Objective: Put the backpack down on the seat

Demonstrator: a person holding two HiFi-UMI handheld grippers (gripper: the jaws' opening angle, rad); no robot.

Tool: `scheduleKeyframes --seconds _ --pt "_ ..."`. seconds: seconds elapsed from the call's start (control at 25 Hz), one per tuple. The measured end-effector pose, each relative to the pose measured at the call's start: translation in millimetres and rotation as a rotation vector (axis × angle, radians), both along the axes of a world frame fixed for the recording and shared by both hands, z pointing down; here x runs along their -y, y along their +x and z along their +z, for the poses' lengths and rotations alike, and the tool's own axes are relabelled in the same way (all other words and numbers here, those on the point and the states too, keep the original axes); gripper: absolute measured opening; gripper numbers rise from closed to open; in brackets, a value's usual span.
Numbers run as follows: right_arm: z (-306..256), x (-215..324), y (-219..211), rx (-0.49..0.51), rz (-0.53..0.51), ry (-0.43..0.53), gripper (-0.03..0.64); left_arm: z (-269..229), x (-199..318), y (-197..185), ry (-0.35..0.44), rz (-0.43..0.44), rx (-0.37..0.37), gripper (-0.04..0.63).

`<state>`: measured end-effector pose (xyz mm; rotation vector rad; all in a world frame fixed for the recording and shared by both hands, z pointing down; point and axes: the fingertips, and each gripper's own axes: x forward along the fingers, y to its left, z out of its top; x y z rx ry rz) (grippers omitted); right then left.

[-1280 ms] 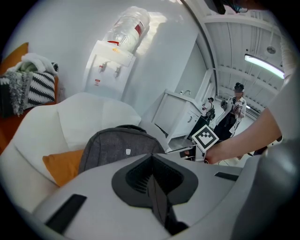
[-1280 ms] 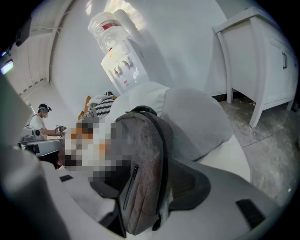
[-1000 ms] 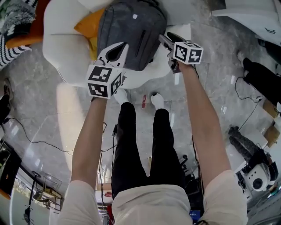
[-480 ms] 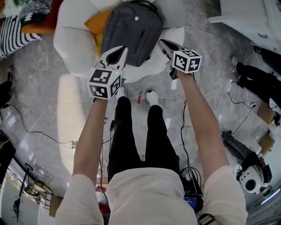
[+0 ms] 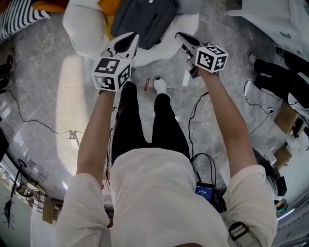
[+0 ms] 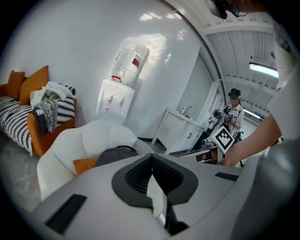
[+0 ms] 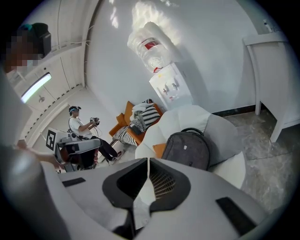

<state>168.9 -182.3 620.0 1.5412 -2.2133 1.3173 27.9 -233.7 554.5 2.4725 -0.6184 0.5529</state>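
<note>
Grey marbled flooring surrounds the white padded seat [image 5: 84,29], where the grey fabric backpack [image 5: 145,17] is propped against the backrest beside an orange cushion [image 5: 107,6]. Soft-sided and probably light, it is best taken by its top loop [image 7: 193,132]. Left gripper [image 5: 131,37] and right gripper [image 5: 180,36] are held clear, closed on nothing, the right's jaws just shut.

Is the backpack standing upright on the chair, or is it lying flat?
Upright. The backpack stands on the white chair, handle at the top, against the backrest.

Grey backpack [image 7: 186,150] upright on white seat [image 7: 233,176]
</note>
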Motion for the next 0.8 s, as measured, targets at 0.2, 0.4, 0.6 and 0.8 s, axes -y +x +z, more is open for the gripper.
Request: scheduleKeyframes --seconds 0.2,0.4,0.6,0.8 --pt "-56.7 -21.8 -17.5 0.035 -0.019 0.06 0.034 -36.3 -26.5 -2.7 0.022 -0.003 -0.007 0.017" --pt "-118.5 -34.6 -29.8 0.016 -0.079 0.129 0.034 -74.8 -44.5 1.1 0.05 -0.005 -0.009 0.017" --pt "-167.0 -47.9 -34.2 0.009 -0.124 0.177 0.034 -121.9 -55.8 5.0 0.099 -0.03 -0.021 0.017" --pt "-206.3 -66.2 -36.1 0.0 -0.143 0.236 0.034 -159.7 -68.7 -1.6 0.135 -0.075 -0.022 0.017"
